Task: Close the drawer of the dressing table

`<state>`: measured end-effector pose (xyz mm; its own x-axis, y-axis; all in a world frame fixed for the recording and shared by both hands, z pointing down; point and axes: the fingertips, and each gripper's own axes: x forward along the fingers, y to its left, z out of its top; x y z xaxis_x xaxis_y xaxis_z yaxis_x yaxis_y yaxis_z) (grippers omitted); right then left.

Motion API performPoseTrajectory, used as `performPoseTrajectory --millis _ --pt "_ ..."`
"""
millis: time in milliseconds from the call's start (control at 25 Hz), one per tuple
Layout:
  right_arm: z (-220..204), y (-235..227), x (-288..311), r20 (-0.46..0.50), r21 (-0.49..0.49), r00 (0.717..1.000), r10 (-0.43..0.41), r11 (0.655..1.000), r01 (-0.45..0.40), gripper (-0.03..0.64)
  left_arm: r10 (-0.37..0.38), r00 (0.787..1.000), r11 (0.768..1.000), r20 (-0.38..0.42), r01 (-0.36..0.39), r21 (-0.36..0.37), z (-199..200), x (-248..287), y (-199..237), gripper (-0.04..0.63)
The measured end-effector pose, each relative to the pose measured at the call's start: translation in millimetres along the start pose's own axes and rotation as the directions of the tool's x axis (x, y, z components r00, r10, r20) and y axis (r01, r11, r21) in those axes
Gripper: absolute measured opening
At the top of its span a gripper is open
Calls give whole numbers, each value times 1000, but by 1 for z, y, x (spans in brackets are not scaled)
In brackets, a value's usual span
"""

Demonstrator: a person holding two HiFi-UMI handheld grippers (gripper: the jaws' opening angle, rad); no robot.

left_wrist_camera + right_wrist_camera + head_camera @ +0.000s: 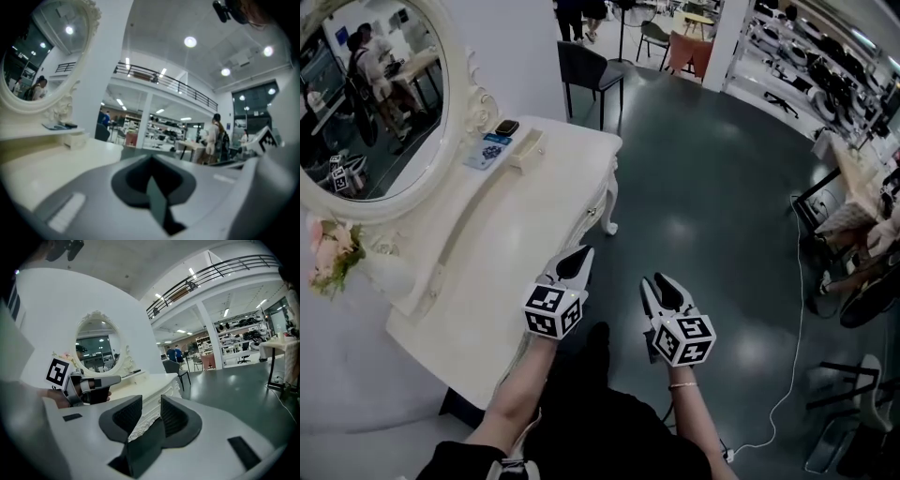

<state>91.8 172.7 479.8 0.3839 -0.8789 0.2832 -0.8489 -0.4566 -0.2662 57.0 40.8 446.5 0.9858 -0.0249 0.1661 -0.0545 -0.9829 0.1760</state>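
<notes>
The drawer sits in the carved front (146, 416) under the top of the white table (516, 234), though no view shows it standing out (it may already be home). It is probably stiff painted wood, light on its runners, glossy and rather slick. A flat push at mid-front suits it and spares the fragile-looking carving. The left tongs (579, 255) are pressed together beside that edge; the right tongs (654, 281) stand spread and empty.

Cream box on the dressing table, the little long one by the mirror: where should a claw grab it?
Probably pinch the cream box across its narrow width, near the middle, coming down from above. It lies flat and is long, so the long sides are the closest pair. The raised shelf runs close along its mirror side, so a level reach from there looks blocked.
</notes>
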Motion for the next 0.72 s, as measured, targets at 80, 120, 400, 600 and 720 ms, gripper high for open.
performPoseTrajectory --millis 80,120,400,600,720 --pt "9 -5 24 -9 -4 1000 17 1000 -17 100 11 1000 1000 2 -11 1 7 17 15 3" --pt "14 -6 36 -12 -7 1000 26 1000 -26 100 17 1000 1000 4 -17 1 11 24 23 3" --pt "42 -13 126 -39 -24 996 77 997 -78 100 57 998 998 -1 -57 -27 24 69 89 3" --pt "55 -7 180 -57 -46 991 124 991 -127 100 96 995 994 4 -96 -48 28 88 131 3" --pt "61 2 203 -69 -59 985 158 985 -162 100 122 992 991 8 -122 -60 31 90 150 3"
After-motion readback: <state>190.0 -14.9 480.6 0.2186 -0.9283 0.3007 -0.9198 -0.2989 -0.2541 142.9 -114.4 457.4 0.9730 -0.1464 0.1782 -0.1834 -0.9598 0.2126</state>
